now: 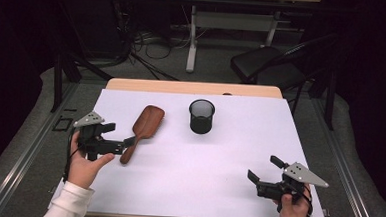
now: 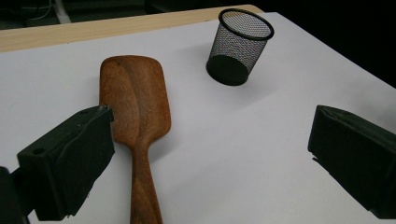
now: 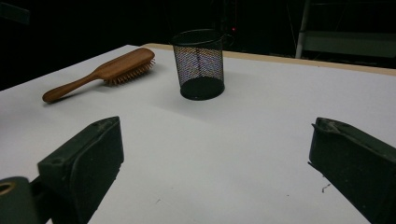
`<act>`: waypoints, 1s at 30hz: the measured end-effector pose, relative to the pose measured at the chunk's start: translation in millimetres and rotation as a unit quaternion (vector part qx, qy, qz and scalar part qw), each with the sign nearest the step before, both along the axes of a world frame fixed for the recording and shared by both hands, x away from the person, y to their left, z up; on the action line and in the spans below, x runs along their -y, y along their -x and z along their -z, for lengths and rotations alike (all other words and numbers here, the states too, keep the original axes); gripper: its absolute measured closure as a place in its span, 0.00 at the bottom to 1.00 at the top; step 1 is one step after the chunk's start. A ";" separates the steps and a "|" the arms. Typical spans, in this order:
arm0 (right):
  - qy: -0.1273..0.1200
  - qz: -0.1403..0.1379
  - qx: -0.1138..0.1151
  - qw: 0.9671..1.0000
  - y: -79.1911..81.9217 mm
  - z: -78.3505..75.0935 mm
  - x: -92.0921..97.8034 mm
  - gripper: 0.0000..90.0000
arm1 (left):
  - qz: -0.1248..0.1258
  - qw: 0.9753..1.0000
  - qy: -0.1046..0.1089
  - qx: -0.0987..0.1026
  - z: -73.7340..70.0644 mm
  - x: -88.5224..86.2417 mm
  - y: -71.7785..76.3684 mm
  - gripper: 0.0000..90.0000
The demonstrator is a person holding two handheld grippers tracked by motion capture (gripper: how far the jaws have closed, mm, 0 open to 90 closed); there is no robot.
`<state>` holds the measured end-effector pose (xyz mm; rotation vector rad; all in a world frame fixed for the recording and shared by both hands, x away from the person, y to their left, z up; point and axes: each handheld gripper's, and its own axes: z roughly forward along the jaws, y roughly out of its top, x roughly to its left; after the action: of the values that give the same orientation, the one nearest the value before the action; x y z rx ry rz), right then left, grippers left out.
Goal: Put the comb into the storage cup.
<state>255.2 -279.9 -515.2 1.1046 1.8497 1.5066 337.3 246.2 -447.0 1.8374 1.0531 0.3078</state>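
Far left of the high view: left claw (image 1: 121,136), held in a hand (image 1: 84,165) over the white surface (image 1: 228,155), jaws spread wide, empty, nothing between them. Just beside its tips, the handle of the wooden hairbrush (image 1: 143,127), lying bristles down, paddle head angled away toward the far edge. In the left gripper view, same hairbrush (image 2: 137,121) between the two black jaws but nearer the left one, which stands in front of the paddle's edge; contact not clear. Handle running down to the bottom edge of that view.

Toward the middle, farther back: black mesh cup (image 1: 201,116), upright, well apart from the brush, mouth open upward. In the right gripper view, cup (image 3: 200,64) standing right of the hairbrush (image 3: 105,73), bristles showing under the paddle.

Far right, near the front edge: right claw (image 1: 264,169), gripped by the other hand (image 1: 293,209), jaws also parted wide, holding nothing, bare white surface between them, well apart from cup and brush.
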 end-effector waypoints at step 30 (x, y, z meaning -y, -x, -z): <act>0.006 0.001 -0.005 1.000 -2.0 2.2 0.8 0.03 | -0.030 0.995 -0.052 -0.084 -3.6 1.8 -37.6 0.00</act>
<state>257.2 -280.7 -517.3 1.1099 1.8626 1.4886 375.0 244.4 -443.4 1.9538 1.2297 0.2508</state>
